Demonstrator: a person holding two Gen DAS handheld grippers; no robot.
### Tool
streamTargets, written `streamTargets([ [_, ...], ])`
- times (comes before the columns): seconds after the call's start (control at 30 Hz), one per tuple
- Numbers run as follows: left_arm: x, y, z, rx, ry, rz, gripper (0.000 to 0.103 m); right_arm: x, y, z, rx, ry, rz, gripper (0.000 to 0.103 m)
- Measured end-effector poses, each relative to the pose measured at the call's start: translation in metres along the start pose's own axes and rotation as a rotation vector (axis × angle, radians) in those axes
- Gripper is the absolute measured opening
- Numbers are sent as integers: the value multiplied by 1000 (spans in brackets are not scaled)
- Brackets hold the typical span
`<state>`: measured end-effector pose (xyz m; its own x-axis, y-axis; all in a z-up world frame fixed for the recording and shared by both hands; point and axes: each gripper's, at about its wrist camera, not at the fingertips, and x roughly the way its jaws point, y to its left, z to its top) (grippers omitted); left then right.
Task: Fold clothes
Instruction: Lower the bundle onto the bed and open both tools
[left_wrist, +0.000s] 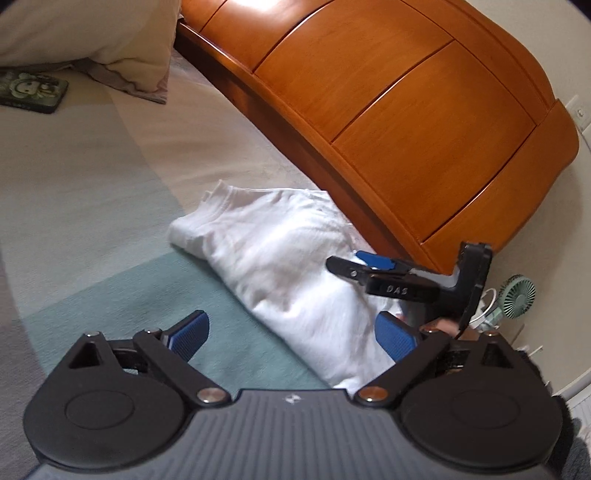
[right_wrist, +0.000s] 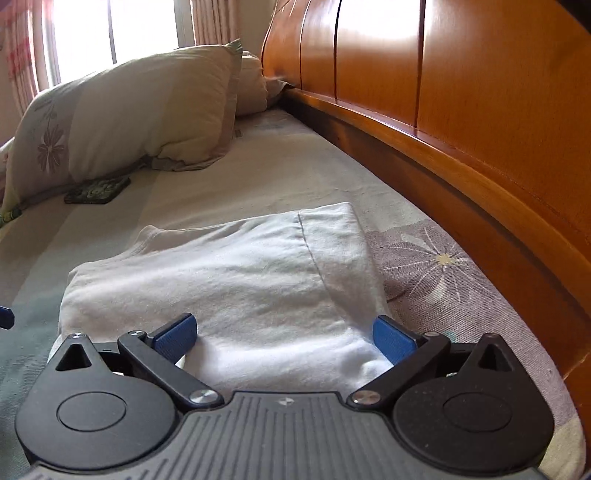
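On the bed, right up close, the left gripper (left_wrist: 291, 334) has its blue pads spread wide with nothing clamped, hovering over the near edge of the folded white shirt (left_wrist: 273, 266). The right gripper (right_wrist: 284, 334) is wide open too, jaws straddling the shirt's near end without pinching it as far as I can see. The shirt lies flat on the bedspread (left_wrist: 92, 177), which is pale with green-grey bands and a purple flower patch (right_wrist: 439, 262) by the frame. Just past it runs the glossy wooden headboard (left_wrist: 406, 110). Further back there's a dark tin-like box (right_wrist: 98, 190) beside a cream pillow (right_wrist: 140, 114), then curtains and a bright window (right_wrist: 110, 29). A little green fan (left_wrist: 519, 293) sits off the bed's edge.
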<state>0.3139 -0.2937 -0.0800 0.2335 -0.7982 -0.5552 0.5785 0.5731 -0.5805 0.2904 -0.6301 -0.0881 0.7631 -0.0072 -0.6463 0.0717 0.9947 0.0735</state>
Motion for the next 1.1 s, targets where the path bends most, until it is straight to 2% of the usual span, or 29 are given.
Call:
streamTargets([
  [0.13, -11, 4, -9, 26, 12, 34, 96, 7, 23, 18, -27, -72, -1, 103],
  [0.23, -20, 4, -16, 45, 42, 38, 96, 41, 31, 23, -27, 4, -22, 103],
  [0.27, -23, 5, -18, 52, 49, 41, 96, 44, 32, 23, -38, 5, -37, 103],
  [0.33, -31, 7, -23, 67, 55, 51, 96, 38, 33, 28, -9, 26, -48, 103],
  [0.43, -42, 10, -29, 86, 61, 71, 96, 10, 38, 24, 26, -1, 1, 103],
  [0.5, -48, 15, -31, 77, 55, 91, 96, -6, 47, 13, 10, -3, 26, 103],
  [0.57, -52, 20, -32, 53, 56, 88, 96, -15, 57, -3, -27, 27, -5, 103],
  [0.7, -49, 24, -28, 19, 69, 62, 96, -33, 66, -28, -86, 33, -87, 103],
  [0.83, -38, 17, -14, 2, 66, 5, 96, -69, 73, -35, -79, -29, -46, 103],
  [0.93, -23, 8, 1, -5, 38, -55, 96, -73, 84, -52, -134, -16, -91, 103],
  [1.03, 3, 1, 22, -33, 2, -131, 96, -86, 89, -65, -146, -53, -130, 103],
  [1.1, 25, 0, 36, -52, -16, -188, 96, -94, 87, -71, -114, -61, -112, 103],
])
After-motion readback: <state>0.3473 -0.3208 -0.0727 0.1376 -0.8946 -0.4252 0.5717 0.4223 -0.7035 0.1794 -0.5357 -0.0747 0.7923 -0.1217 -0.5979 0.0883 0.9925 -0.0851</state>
